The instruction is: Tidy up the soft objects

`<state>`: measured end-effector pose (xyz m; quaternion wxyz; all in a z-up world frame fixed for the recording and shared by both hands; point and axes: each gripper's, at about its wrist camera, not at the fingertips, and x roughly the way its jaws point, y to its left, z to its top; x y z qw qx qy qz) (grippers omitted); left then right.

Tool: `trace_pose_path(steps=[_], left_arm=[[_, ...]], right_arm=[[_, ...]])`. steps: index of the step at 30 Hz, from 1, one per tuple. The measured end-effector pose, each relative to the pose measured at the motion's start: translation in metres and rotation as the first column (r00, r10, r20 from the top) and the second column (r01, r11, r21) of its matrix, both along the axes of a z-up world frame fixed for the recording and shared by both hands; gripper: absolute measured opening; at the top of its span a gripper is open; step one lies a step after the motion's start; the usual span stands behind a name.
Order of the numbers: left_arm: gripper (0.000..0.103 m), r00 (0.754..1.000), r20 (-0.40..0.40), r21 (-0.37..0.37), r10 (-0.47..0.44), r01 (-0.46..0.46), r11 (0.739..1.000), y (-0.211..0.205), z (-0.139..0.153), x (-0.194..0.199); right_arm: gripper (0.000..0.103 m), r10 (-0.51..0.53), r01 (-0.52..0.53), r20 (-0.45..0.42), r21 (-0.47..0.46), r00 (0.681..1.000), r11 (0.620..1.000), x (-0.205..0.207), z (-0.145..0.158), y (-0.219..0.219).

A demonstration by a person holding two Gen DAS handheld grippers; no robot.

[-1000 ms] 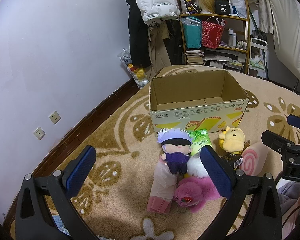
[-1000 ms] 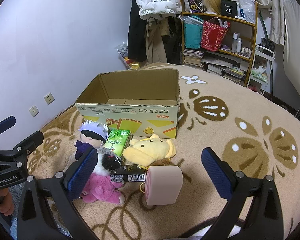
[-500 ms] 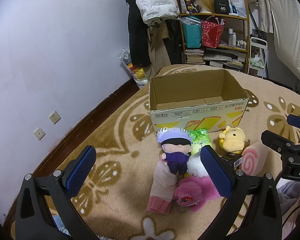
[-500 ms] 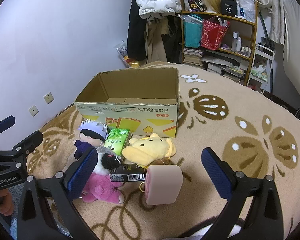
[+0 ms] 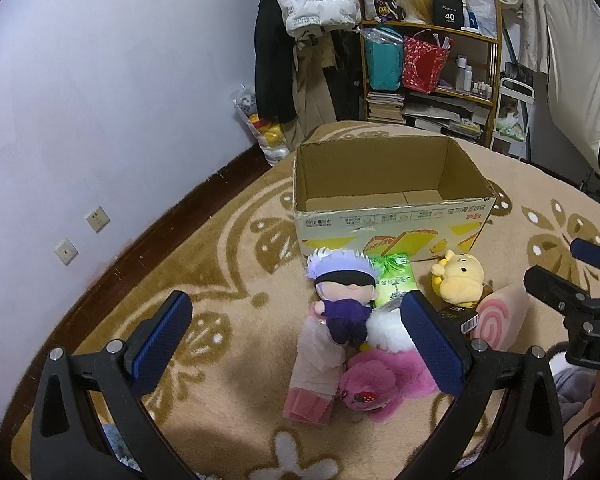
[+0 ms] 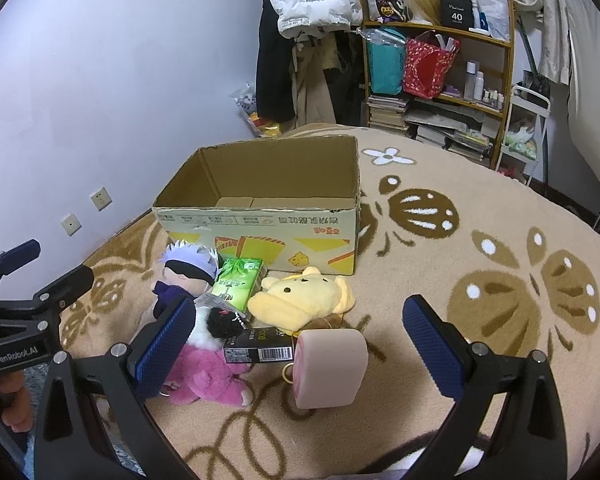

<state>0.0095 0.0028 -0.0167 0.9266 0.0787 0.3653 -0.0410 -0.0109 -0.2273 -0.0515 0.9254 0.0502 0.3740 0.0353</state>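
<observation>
Hovering with both the left gripper (image 5: 296,338) and right gripper (image 6: 298,342) spread apart, we see the cardboard box (image 5: 392,220) holding nothing, plush toys (image 6: 300,298) just beside it.

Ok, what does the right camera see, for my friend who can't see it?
The open right gripper hangs over a pile of soft toys on a rug: a pink swirl cushion, a yellow bear, and a white-haired doll. Behind them sits an open cardboard box.
</observation>
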Motion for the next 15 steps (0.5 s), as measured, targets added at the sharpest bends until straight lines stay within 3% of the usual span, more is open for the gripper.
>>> trace_pose_path(steps=[11,15], left_arm=[[0.103,0.990,-0.139,-0.097,-0.037,0.023,0.995,-0.002,-0.018,0.036],[0.103,0.984,-0.175,-0.088,-0.029,0.014,0.996,-0.008,-0.028,0.051]], right_arm=[[0.103,-0.023,0.025,-0.100,0.019,0.995,1.000,0.015,-0.011,-0.006],[0.103,-0.038,0.045,-0.142,0.050,0.989,0.998,0.024,-0.018,-0.014]])
